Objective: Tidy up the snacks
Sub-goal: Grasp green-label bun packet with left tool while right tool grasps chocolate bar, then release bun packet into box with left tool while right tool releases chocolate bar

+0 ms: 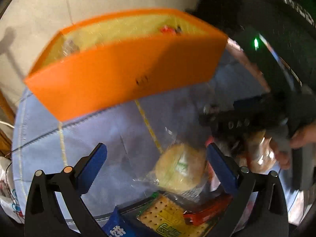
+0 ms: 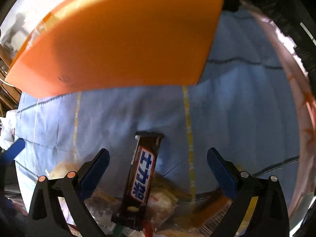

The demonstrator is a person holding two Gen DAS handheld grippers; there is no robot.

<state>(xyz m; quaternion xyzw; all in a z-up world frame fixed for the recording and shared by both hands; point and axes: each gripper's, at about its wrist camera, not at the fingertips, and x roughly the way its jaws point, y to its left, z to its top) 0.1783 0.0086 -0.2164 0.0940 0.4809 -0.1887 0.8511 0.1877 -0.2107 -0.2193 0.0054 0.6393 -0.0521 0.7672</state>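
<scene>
My left gripper (image 1: pixel 158 164) is open wide, pointing down over a round pale pastry (image 1: pixel 180 167) in clear wrap; its pads do not touch the pastry. Below the pastry lie a cracker pack (image 1: pixel 164 217), a red wrapper (image 1: pixel 207 211) and a blue packet (image 1: pixel 116 227). My right gripper (image 2: pixel 158 158) is open too, with a brown chocolate bar (image 2: pixel 142 177) lying lengthwise between its fingers, untouched. The bar rests partly on a wrapped bread (image 2: pixel 164 199). An orange box (image 1: pixel 122 69) with a yellow inside stands behind the pile; in the right wrist view the orange box (image 2: pixel 118 39) fills the top.
Everything sits on a light blue cloth (image 2: pixel 237 108). In the left wrist view the right gripper's black body (image 1: pixel 237 122) and a hand (image 1: pixel 304 136) are close at the right, above another wrapped bread (image 1: pixel 258 154). A white plastic bag (image 1: pixel 7 187) lies at the left edge.
</scene>
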